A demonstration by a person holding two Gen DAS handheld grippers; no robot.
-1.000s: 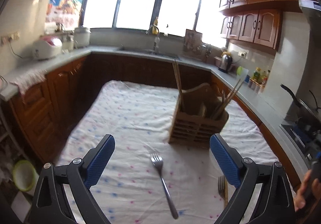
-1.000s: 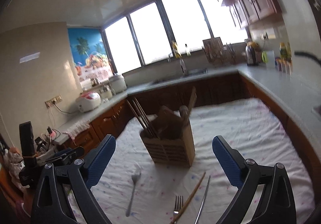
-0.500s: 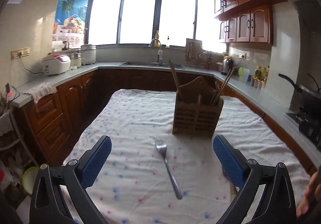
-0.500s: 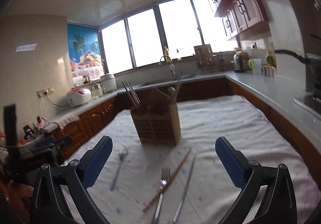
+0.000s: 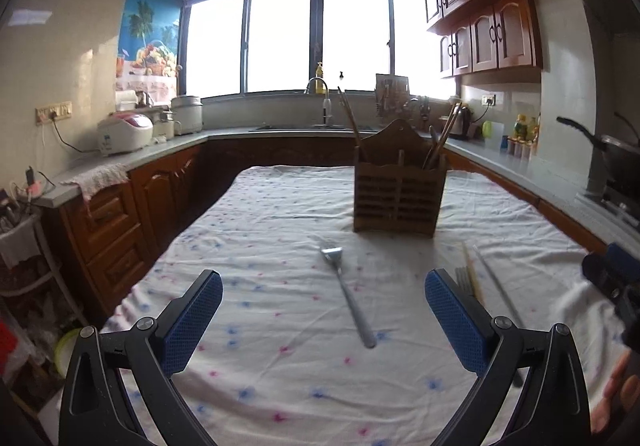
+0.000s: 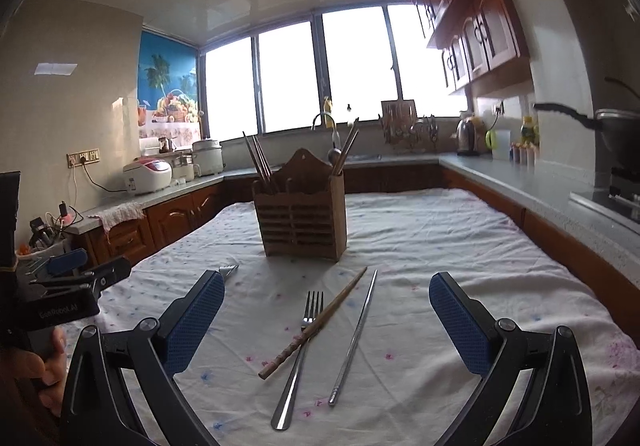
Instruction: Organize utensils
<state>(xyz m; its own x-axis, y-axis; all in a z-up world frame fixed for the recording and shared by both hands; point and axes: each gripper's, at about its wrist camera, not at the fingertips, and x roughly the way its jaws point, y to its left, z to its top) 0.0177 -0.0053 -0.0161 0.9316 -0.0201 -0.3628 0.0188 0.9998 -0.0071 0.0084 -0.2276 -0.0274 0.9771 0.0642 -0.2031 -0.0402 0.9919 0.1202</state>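
Observation:
A wooden utensil holder [image 5: 398, 198] [image 6: 301, 220] with chopsticks in it stands on the cloth-covered table [image 5: 280, 214]. A steel fork [image 5: 348, 292] lies alone in front of my open, empty left gripper [image 5: 323, 320]. In the right wrist view a second fork [image 6: 301, 350], a wooden chopstick [image 6: 316, 320] and a metal chopstick [image 6: 355, 334] lie between the fingers of my open, empty right gripper [image 6: 326, 326]. The lone fork's tines [image 6: 228, 270] show just past the right gripper's left finger. The left gripper also shows at the left edge [image 6: 72, 278].
Kitchen counters run around the table on three sides, with rice cookers [image 5: 124, 134] on the left, a sink [image 5: 320, 122] at the back and a pan on a stove [image 5: 612, 158] at the right. The table's left edge drops to the floor.
Both grippers have dropped lower and tilted toward level; the holder and utensils now appear closer and lower in view. Both stay open. The utensils have not moved.

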